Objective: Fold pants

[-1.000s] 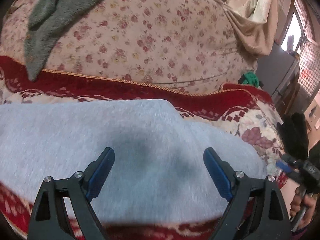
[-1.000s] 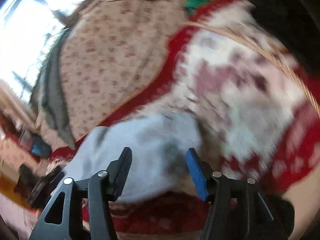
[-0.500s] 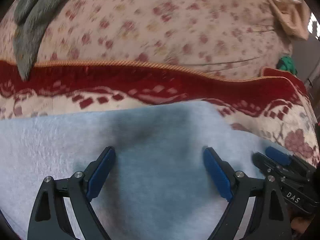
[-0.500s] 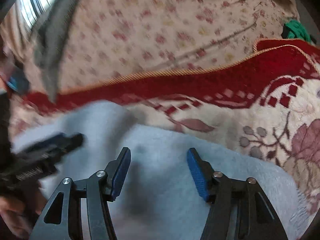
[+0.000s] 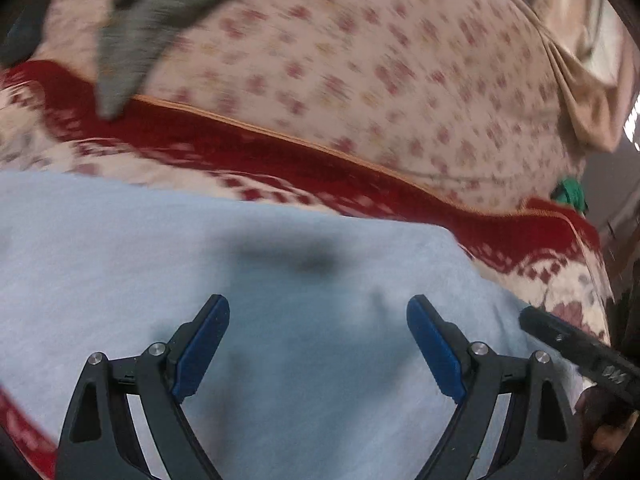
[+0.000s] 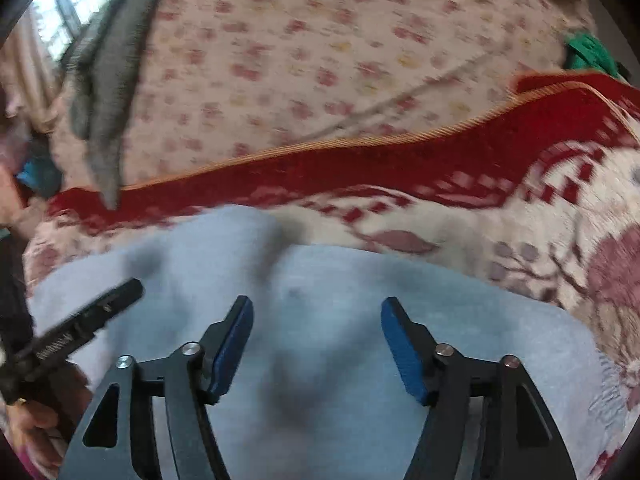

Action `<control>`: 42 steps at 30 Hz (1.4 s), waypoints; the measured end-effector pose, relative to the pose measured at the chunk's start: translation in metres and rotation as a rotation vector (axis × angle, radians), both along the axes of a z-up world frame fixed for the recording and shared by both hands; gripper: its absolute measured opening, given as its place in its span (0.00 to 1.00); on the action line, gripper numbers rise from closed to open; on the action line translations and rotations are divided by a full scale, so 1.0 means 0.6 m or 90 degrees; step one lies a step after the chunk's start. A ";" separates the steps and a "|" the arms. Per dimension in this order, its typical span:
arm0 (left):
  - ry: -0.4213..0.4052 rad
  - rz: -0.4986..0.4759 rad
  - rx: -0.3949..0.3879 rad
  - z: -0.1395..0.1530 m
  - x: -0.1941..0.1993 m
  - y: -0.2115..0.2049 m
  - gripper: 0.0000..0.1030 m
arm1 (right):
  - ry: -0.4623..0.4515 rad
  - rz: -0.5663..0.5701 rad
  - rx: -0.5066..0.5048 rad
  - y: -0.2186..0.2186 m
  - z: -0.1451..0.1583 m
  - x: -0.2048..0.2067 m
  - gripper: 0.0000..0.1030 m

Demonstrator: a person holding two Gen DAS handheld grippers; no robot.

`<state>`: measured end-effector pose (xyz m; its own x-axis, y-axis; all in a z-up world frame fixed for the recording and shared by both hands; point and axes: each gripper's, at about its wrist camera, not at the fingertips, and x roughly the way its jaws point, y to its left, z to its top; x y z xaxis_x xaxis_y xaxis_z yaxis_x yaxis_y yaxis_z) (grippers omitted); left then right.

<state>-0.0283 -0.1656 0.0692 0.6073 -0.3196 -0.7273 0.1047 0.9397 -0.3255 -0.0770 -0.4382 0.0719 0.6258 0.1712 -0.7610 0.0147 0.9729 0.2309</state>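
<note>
Lying flat, pants [image 5: 280,320] — far edge on red-patterned blanket [image 5: 280,164].

A bed is covered by a red and cream patterned blanket [image 6: 500,216] with an orange corded edge. Directly on its near part the light grey pants [image 6: 320,320] are spread flat — their far edge is lined up short of the red border. Beyond that border a floral sheet [image 5: 360,60] is seen, and on it, far left, a dark grey cloth [image 5: 152,12] is draped — its tip touches the red band. A green item [image 6: 588,54] is seen far right.
</note>
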 end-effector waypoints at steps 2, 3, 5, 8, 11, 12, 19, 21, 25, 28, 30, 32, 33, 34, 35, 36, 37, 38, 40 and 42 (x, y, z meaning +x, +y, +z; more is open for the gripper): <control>-0.010 0.043 -0.003 0.011 -0.027 0.052 0.87 | 0.001 0.068 0.024 0.046 0.015 0.014 0.80; -0.012 0.059 -0.005 0.014 -0.036 0.072 0.87 | 0.003 0.094 0.033 0.065 0.020 0.021 0.80; -0.019 0.116 -0.013 0.023 -0.068 0.142 0.87 | 0.013 0.155 0.046 0.118 0.027 0.042 0.81; -0.029 0.207 -0.027 0.035 -0.108 0.238 0.90 | 0.021 0.249 0.034 0.219 0.036 0.076 0.81; -0.029 0.284 -0.028 0.037 -0.132 0.317 0.92 | 0.027 0.323 0.027 0.318 0.040 0.107 0.81; -0.028 0.315 -0.037 0.034 -0.140 0.351 0.92 | 0.033 0.356 0.035 0.361 0.040 0.120 0.81; 0.025 0.397 -0.096 -0.004 -0.137 0.474 0.92 | 0.060 0.494 0.024 0.573 0.027 0.196 0.85; 0.027 0.396 -0.088 -0.006 -0.130 0.487 0.92 | 0.065 0.521 -0.013 0.628 0.019 0.217 0.85; 0.052 0.392 -0.080 -0.024 -0.107 0.514 0.92 | 0.082 0.583 -0.061 0.725 -0.002 0.255 0.85; 0.071 0.383 -0.084 -0.041 -0.088 0.526 0.92 | 0.096 0.610 -0.098 0.775 -0.025 0.276 0.85; 0.078 0.378 -0.080 -0.051 -0.078 0.529 0.92 | 0.115 0.629 -0.119 0.801 -0.046 0.288 0.86; 0.095 0.373 -0.080 -0.067 -0.067 0.530 0.93 | 0.142 0.648 -0.129 0.819 -0.069 0.298 0.88; 0.106 0.372 -0.080 -0.075 -0.061 0.532 0.93 | 0.157 0.659 -0.132 0.826 -0.081 0.304 0.89; 0.115 0.371 -0.080 -0.082 -0.056 0.534 0.93 | 0.165 0.666 -0.132 0.829 -0.091 0.308 0.91; 0.124 0.370 -0.083 -0.089 -0.051 0.535 0.93 | 0.173 0.672 -0.128 0.831 -0.099 0.314 0.93; 0.132 0.371 -0.088 -0.095 -0.047 0.537 0.93 | 0.184 0.677 -0.119 0.832 -0.106 0.321 0.94; 0.130 0.374 -0.090 -0.097 -0.044 0.537 0.95 | 0.195 0.681 -0.104 0.832 -0.112 0.329 0.94; 0.127 0.376 -0.092 -0.097 -0.041 0.538 0.96 | 0.202 0.684 -0.088 0.830 -0.116 0.334 0.94; 0.127 0.384 -0.098 -0.100 -0.032 0.542 0.96 | 0.205 0.694 -0.068 0.828 -0.121 0.338 0.94; 0.113 0.387 -0.120 -0.100 -0.029 0.547 0.94 | 0.197 0.711 -0.064 0.830 -0.124 0.335 0.90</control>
<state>-0.0459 0.1628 0.0093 0.5961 -0.0882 -0.7980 -0.4972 0.7399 -0.4531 0.1239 0.0601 -0.0027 -0.0501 0.4397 -0.8967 -0.8199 0.4946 0.2884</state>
